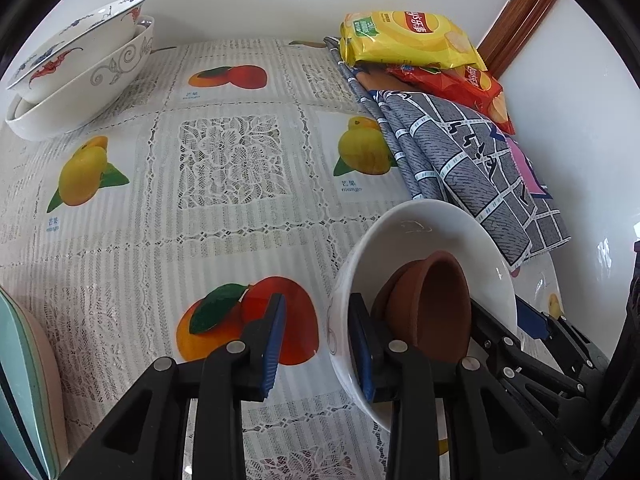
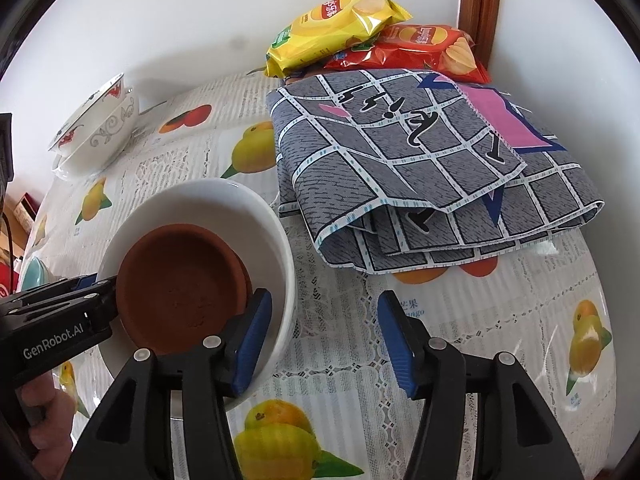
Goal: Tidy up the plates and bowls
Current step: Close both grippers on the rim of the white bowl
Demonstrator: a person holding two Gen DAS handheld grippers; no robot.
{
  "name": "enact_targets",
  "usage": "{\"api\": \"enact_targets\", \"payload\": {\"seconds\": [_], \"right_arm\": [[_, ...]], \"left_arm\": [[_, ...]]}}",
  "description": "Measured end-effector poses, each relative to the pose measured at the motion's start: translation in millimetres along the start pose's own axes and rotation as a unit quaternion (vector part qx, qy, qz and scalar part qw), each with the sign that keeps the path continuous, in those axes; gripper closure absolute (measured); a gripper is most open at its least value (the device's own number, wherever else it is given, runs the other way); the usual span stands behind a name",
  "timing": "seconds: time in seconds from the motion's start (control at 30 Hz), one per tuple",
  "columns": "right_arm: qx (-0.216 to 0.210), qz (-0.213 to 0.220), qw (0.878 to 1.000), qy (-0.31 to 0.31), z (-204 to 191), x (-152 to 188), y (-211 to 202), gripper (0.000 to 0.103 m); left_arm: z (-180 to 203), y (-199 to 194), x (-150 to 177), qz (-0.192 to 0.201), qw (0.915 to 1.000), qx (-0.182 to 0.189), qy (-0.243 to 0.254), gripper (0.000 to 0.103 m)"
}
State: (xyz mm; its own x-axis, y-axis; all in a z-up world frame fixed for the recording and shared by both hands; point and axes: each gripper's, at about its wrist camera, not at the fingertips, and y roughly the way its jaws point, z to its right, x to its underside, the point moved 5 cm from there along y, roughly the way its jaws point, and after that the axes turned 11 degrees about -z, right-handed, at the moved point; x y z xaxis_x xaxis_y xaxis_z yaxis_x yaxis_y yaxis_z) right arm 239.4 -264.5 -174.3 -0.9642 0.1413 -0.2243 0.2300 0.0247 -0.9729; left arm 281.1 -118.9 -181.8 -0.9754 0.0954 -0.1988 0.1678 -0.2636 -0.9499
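A white bowl [image 1: 420, 232] [image 2: 224, 200] stands on the fruit-print tablecloth and holds brown clay saucers [image 1: 428, 308] [image 2: 180, 280], one nested in another and leaning inside it. My left gripper [image 1: 320, 340] [image 2: 96, 288] straddles the bowl's near wall. Its right finger is inside beside the saucers, while its left pad [image 1: 276, 340] stays outside, apart from the wall. My right gripper [image 2: 326, 340] [image 1: 516, 324] is open across the opposite wall, with one finger inside by the saucer's rim and the other over the cloth.
Two patterned bowls [image 1: 80, 68] [image 2: 96, 128] are stacked at the back left. Teal plates [image 1: 24, 380] lie at the left edge. A folded grey cloth [image 2: 400, 160] and chip bags [image 2: 340, 24] fill the back right by the wall. A hand [image 2: 44, 420] holds the left gripper.
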Motion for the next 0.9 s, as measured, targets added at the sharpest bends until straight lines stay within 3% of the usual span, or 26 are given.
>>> {"api": "enact_targets", "payload": {"seconds": [0.3,0.37,0.43,0.5,0.9], "right_arm": [[-0.012,0.004,1.0,0.012,-0.6,0.7,-0.4,0.051],[-0.016,0.003,1.0,0.011,-3.4,0.9,-1.4,0.059],[-0.029,0.004,1.0,0.006,-9.5,1.0,-2.7,0.077],[-0.032,0.007,0.999,0.004,-15.3,1.6,-3.6,0.087],[-0.025,0.01,0.999,0.026,-24.0,13.7,-12.6,0.09]], "left_arm": [[0.3,-0.1,2.7,0.005,0.9999,0.014,-0.005,0.08],[2.4,-0.4,3.1,0.006,0.9998,0.021,-0.002,0.085],[4.5,-0.8,3.7,0.009,0.9996,0.027,-0.009,0.09],[7.8,-1.6,4.3,0.015,0.9998,0.011,-0.002,0.091],[2.0,-10.1,16.1,0.022,0.9998,0.001,0.001,0.094]]}}
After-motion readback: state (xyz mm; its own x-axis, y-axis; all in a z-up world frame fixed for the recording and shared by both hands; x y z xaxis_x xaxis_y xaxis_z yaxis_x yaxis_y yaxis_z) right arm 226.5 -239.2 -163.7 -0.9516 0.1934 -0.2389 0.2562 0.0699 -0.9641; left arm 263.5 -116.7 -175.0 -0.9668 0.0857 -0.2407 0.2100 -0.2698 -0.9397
